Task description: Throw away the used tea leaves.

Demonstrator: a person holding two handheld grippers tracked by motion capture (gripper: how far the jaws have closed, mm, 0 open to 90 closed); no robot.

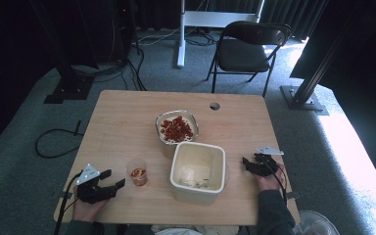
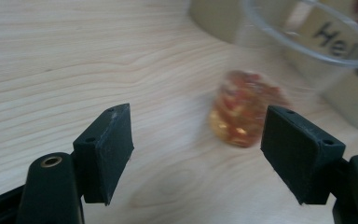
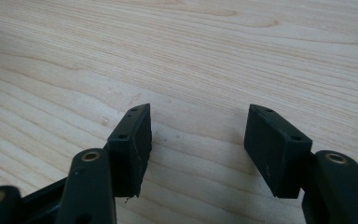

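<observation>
Judged from the layout, well along or near an end: small clear cup (image 1: 138, 175) already standing on the wooden table (image 1: 127, 112), holding a portion of red-orange flakes, released and untouched. Left gripper (image 1: 111, 181) just beside that cup on its left, jaws apart with nothing between the pads; in the left gripper view, cup (image 2: 242, 109) just ahead of the tips, toward the right jaw, blurred but upright. Right gripper (image 1: 247, 163) resting on the table, jaws wide and empty, bare wood ahead of them in the right gripper view. Between the two grippers, nearer the right one, a square cream tub (image 1: 198, 169), nearly empty, only a few scraps on its bottom. Beyond the tub, farther from both grippers, a shallow bowl (image 1: 176, 128) heaped with red flakes. Possibly left to do: further portions from the bowl, or clearing away; cannot tell which.
</observation>
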